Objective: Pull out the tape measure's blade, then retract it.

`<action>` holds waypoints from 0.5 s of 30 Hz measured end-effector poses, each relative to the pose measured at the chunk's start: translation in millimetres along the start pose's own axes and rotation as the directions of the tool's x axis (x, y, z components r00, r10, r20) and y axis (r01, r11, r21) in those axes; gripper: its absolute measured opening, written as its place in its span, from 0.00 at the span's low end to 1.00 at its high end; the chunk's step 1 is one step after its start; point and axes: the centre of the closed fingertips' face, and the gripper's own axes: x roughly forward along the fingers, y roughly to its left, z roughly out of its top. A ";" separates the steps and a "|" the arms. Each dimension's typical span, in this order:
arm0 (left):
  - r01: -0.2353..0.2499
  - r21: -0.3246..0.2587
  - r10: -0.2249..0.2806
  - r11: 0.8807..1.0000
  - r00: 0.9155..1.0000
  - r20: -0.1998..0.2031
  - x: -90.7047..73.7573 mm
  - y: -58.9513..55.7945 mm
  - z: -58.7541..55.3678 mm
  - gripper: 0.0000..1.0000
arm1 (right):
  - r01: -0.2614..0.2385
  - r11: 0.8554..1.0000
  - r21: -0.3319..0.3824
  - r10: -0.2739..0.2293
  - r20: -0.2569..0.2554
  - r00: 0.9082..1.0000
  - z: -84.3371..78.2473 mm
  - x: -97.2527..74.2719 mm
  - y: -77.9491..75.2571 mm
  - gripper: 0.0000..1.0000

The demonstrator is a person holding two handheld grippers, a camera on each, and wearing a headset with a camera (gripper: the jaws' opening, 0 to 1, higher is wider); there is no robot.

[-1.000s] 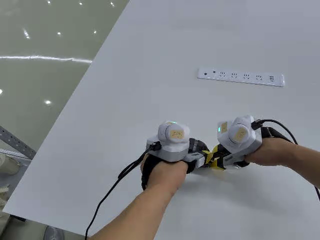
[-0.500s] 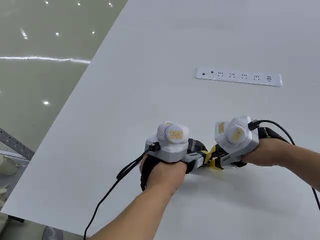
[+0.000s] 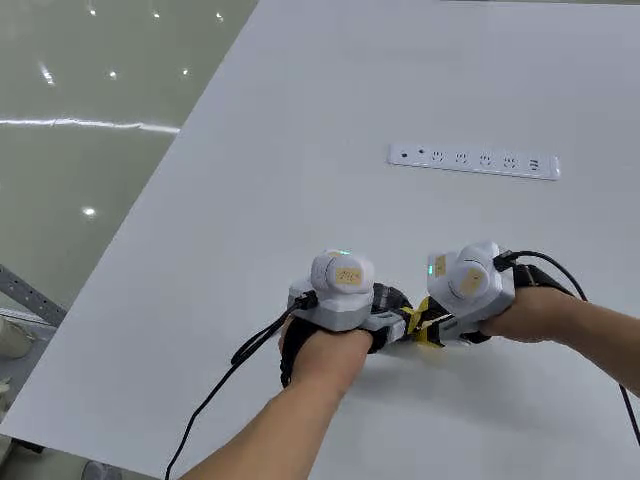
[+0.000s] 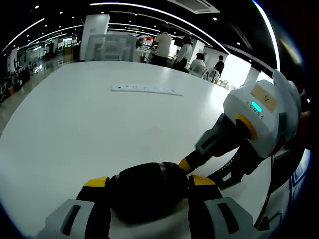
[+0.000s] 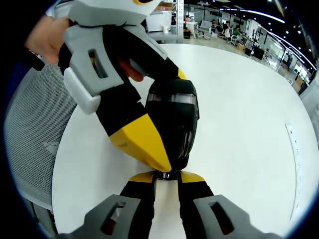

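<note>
Jaws: L gripper (image 4: 149,181) clamps tape measure (image 4: 144,196), R gripper (image 5: 167,178) nips tip.

Tape measure (image 5: 172,119) black ribbed rubbery casing; table (image 3: 300,150) smooth matt white.

White workbench (image 3: 300,130), glossy pale floor (image 3: 80,150), ceiling light strips (image 4: 149,8), grey mesh chair (image 5: 30,129)
</note>
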 end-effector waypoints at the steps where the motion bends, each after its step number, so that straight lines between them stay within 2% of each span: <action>1: 0.001 0.007 -0.001 1.000 1.000 0.000 -0.4 -0.3 -0.1 0.60 | 0.000 1.000 0.000 0.000 0.000 1.000 -0.1 -0.1 0.0 0.14; 7: 0.008 0.022 -0.008 1.000 1.000 0.011 -1.3 -1.2 2.1 0.61 | 0.007 1.000 0.014 -0.007 0.007 1.000 -0.2 -0.6 0.9 0.16; 10: 0.022 0.020 -0.022 1.000 1.000 0.007 -1.2 -4.2 2.4 0.65 | 0.015 1.000 0.022 -0.015 0.005 1.000 -1.6 -1.6 1.6 0.18; 15: 0.025 0.038 -0.025 0.999 1.000 -0.003 -4.5 -4.1 2.2 0.66 | 0.036 0.997 0.070 -0.037 0.014 0.999 -4.7 -5.3 0.0 0.21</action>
